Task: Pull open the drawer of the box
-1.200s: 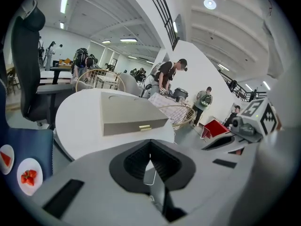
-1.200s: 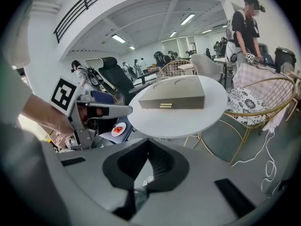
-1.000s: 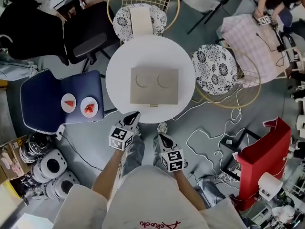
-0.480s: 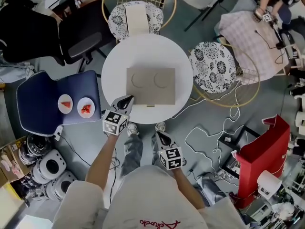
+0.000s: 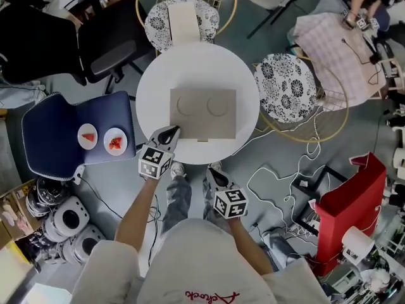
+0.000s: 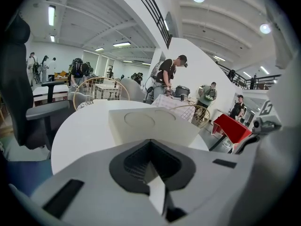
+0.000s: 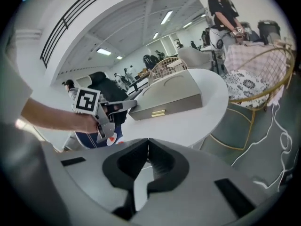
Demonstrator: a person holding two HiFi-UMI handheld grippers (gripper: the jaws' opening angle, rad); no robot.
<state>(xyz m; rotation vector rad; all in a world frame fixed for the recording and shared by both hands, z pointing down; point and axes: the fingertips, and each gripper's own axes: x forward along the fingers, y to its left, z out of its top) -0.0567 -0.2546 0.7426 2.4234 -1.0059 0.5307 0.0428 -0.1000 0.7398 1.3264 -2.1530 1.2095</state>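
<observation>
Box (image 5: 202, 113) on table (image 5: 196, 62) — 1 chair (image 5: 158, 24) behind

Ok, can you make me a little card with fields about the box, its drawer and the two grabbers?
Flat beige box: lies about mid on the round white table
Drawer: shut
Small gold handle: on the drawer front, facing the person, untouched
Left gripper: jaws together, empty, tip at the box's near left corner
Right gripper: jaws together, empty, off the table, just past its near edge

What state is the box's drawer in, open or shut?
Shut: the drawer front, with its gold handle, sits flush with the box.
</observation>
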